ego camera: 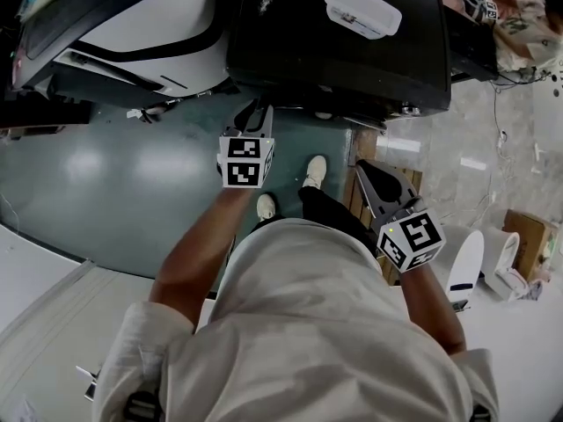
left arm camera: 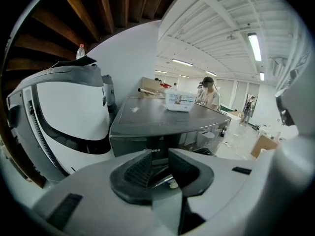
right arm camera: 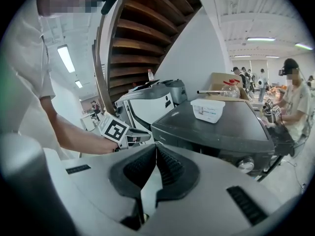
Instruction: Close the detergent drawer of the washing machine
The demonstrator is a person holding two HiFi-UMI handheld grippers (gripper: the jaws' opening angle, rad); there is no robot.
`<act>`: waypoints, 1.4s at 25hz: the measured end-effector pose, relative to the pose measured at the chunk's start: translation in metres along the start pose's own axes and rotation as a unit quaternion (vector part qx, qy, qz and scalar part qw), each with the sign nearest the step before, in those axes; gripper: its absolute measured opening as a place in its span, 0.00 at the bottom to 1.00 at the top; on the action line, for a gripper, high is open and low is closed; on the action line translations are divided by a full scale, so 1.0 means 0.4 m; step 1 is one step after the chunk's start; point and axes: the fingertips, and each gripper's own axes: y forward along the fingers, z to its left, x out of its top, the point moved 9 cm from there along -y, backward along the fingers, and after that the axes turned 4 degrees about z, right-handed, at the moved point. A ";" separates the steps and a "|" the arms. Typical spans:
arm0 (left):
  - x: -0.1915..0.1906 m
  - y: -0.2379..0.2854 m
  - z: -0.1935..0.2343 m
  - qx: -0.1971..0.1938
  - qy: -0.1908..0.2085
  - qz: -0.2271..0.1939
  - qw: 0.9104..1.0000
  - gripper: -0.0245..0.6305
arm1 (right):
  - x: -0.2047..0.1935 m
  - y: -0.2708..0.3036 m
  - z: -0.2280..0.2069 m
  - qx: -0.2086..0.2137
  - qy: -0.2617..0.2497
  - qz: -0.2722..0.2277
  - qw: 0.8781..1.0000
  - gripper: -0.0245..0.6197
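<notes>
Dark grey, the washing machine has its detergent drawer at the upper left of its front, seemingly near flush. The left gripper hangs just before that front, jaws spread and empty. The right gripper, jaws pressed together on nothing, is farther off. An off-centre push could skew the drawer and leave it ajar.

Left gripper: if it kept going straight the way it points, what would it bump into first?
Probably the washer front panel, just under its top. Nothing else shows ahead of the left gripper, though depth is unclear.
</notes>
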 end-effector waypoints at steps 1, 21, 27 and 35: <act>-0.003 -0.018 -0.001 -0.004 0.002 0.000 1.000 0.19 | 0.000 -0.003 0.010 -0.002 -0.001 -0.003 1.000 0.05; -0.099 -0.415 -0.004 -0.140 0.003 -0.044 0.989 0.18 | -0.074 -0.065 0.250 -0.018 -0.012 -0.046 0.999 0.05; -0.143 -0.524 0.006 -0.169 0.007 -0.050 0.984 0.17 | -0.090 -0.071 0.330 -0.012 -0.018 -0.053 0.998 0.05; -0.176 -0.632 0.017 -0.215 0.016 -0.058 0.975 0.15 | -0.113 -0.088 0.404 -0.008 -0.010 -0.051 0.999 0.05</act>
